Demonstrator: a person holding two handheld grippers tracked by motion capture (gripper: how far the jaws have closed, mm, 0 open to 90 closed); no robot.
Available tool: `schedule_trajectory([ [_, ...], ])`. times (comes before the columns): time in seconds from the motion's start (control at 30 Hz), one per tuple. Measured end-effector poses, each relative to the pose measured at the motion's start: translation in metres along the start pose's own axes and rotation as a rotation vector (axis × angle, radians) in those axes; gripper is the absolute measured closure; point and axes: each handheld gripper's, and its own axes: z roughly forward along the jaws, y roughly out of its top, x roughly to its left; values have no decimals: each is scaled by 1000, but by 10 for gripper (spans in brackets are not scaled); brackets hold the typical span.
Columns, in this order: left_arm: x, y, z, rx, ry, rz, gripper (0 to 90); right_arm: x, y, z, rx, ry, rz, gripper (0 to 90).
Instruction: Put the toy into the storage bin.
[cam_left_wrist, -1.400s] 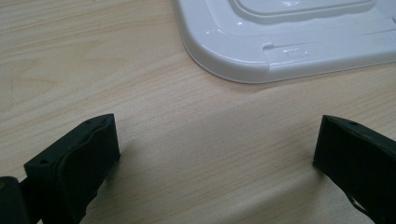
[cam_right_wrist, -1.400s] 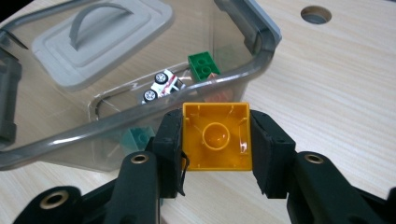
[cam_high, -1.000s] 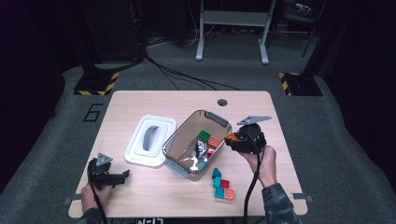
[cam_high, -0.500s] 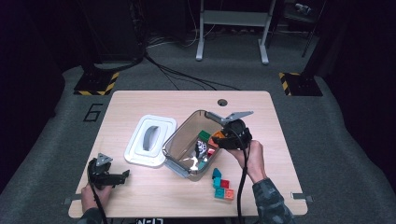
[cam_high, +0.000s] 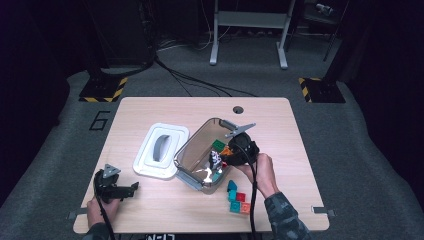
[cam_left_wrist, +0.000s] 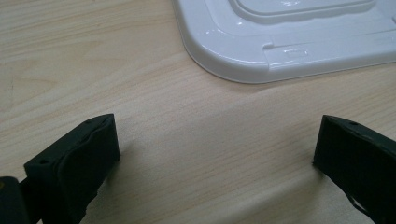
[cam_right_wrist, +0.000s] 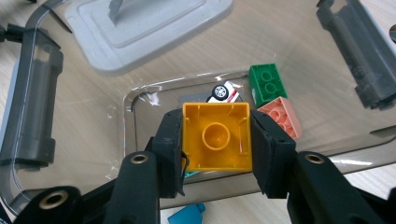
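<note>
Yellow brick (cam_right_wrist: 216, 137) was pinched between the pads of the right claw (cam_right_wrist: 216, 140), hollow underside facing the camera, held above the open clear bin (cam_high: 192, 150) at desk centre. Inside the bin lay a green brick (cam_right_wrist: 266, 83), a pink brick (cam_right_wrist: 281, 116) and a small toy car (cam_right_wrist: 222, 93). The white lid (cam_high: 161, 150) lay at the bin's 9 o'clock. Left claw (cam_left_wrist: 215, 149) rested spread and empty on the desk (cam_high: 150, 107). Loose bricks (cam_high: 237, 196) lay at the bin's 5 o'clock. A "6" (cam_high: 100, 120) was marked on the floor.

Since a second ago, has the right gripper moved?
Yes. The right gripper, shut on a yellow brick, moved left from the table's right side to over the clear bin.
</note>
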Motion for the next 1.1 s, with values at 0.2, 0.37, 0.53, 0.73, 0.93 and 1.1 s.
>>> schedule_trajectory([
  [0.2,0,0,0,0,0,0,0,0,-1,0,16,9,-3,583],
  [0.37,0,0,0,1,-1,1,0,1,-1,-1,15,0,-13,533],
  [0.53,0,0,0,-3,2,-1,0,-2,-5,-12,-15,2,6,359],
  [0.73,0,0,0,-2,1,-2,0,-9,-16,-25,-47,3,41,187],
  [0.93,0,0,0,-4,2,-1,0,-11,-35,-32,-69,-1,57,142],
  [1.1,0,0,0,-4,2,-1,0,-13,-51,-31,-65,-4,64,124],
])
